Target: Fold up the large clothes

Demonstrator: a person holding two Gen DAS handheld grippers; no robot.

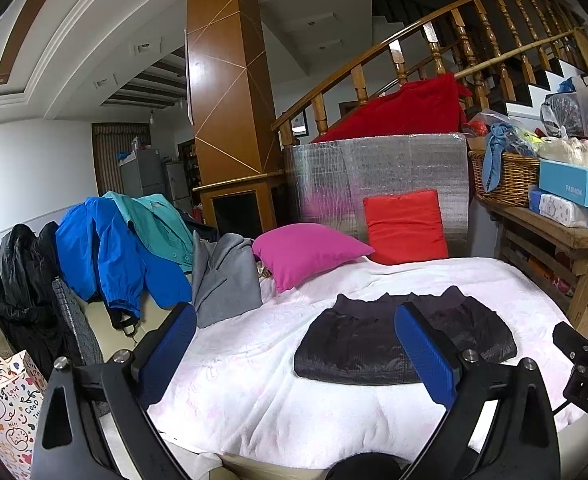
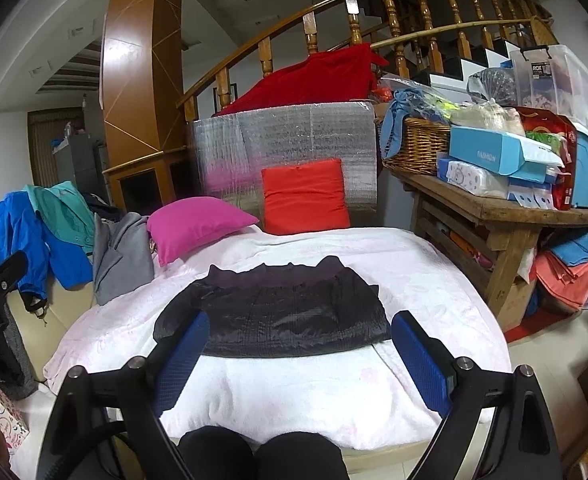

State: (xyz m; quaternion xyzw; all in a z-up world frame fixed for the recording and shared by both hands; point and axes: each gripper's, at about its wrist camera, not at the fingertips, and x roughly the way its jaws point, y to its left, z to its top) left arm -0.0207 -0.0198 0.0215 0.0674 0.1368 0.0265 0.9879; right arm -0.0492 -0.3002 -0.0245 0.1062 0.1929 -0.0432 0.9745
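While I am holding both tools up above the near edge of the white blanket (image 2: pixel 305 392), the dark jacket (image 2: pixel 278 312) is lying flat in front of me, already folded down into a compact rectangle with its collar end pointing away toward the pink pillow (image 2: pixel 198 220) and the red cushion (image 2: pixel 303 196). Its long axis is running left to right across my body. My right gripper (image 2: pixel 297 360) is facing it almost squarely, the jaws standing wide apart and holding nothing, and the near hem is sitting just beyond the fingertips. My left gripper (image 1: pixel 294 356) is also gaping wide and empty, but from its camera the jacket (image 1: pixel 357 344) is lying off to the right, half hidden behind the right finger, so I am judging the right hand to be the nearer and better lined up. To the left, a blue coat (image 1: pixel 106 256), a teal one and a grey coat (image 1: pixel 222 276) are waiting in a heap, and reaching them looks like the left hand's job.
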